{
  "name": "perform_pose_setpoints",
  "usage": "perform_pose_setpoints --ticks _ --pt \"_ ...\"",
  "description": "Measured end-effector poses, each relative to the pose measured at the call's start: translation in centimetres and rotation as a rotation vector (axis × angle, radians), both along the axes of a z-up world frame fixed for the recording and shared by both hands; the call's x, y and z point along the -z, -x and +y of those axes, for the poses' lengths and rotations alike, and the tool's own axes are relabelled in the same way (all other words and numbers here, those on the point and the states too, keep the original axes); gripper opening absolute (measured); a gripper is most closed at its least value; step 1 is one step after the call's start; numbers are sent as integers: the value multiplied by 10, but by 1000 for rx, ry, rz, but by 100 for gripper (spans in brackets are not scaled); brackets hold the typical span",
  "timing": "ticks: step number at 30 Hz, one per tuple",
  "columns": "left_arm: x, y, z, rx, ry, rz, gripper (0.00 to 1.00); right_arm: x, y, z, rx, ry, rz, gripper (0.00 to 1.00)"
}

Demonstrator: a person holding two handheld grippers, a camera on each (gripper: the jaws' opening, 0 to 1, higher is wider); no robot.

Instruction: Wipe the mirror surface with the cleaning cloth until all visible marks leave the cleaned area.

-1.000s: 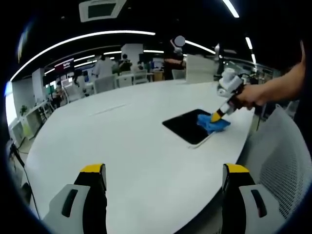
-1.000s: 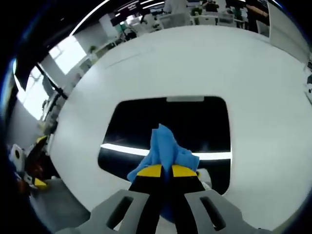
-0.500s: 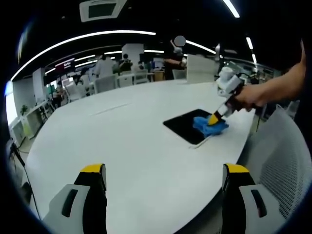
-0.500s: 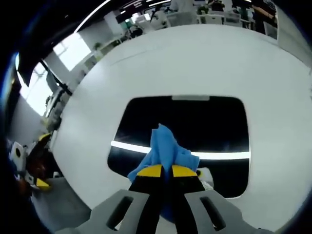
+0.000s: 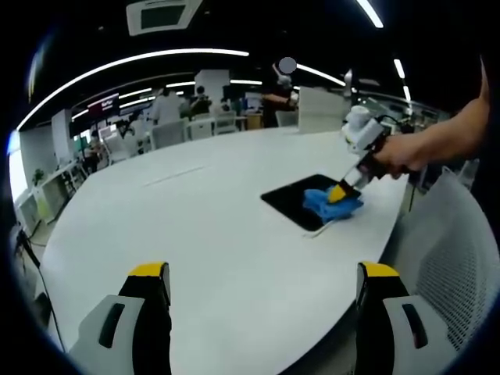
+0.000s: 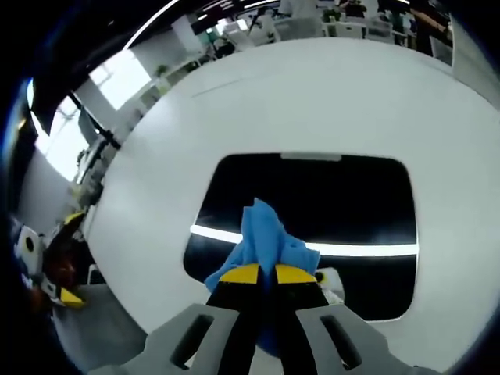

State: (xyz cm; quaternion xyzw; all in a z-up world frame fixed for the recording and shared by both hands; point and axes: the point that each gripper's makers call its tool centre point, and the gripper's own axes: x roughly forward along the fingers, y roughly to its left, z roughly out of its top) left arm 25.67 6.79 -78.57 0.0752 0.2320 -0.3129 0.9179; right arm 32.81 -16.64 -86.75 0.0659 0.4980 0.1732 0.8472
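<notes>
A dark rectangular mirror (image 6: pixel 312 211) lies flat on the white table (image 6: pixel 312 101) and reflects a bright strip of ceiling light. My right gripper (image 6: pixel 266 275) is shut on a blue cleaning cloth (image 6: pixel 262 238), which rests on the mirror's near edge. In the left gripper view the same mirror (image 5: pixel 301 199) sits near the table's right edge, with the blue cloth (image 5: pixel 332 205) on it under the right gripper (image 5: pixel 340 192), held by a person's hand (image 5: pixel 398 152). My left gripper (image 5: pixel 262 281) stands open above the near part of the table, far from the mirror.
The large white oval table (image 5: pixel 195 226) stretches away to the left. A grey mesh chair (image 5: pixel 453 250) stands at its right edge. Office chairs and people (image 5: pixel 195 109) are in the background. The floor beside the table (image 6: pixel 62 273) holds small items.
The right gripper has slid the cloth a little leftward across the mirror in the left gripper view. The mirror has shifted right in the right gripper view. The left gripper has stayed put.
</notes>
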Motion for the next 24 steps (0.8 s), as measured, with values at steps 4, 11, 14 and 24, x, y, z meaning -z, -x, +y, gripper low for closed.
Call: perform_pose_setpoints --ticks 4,11,14,24 --pt "1 0 0 2 -3 3 99 0 -1 4 -1 -9 3 0" --pt "1 0 0 3 -5 5 99 0 -1 11 -12 -16 3 0" --pt "2 0 0 3 -6 6 99 0 -2 15 -18 -17 2 0" --pt "2 0 0 3 -8 8 99 -1 -3 25 -15 -41 8 0"
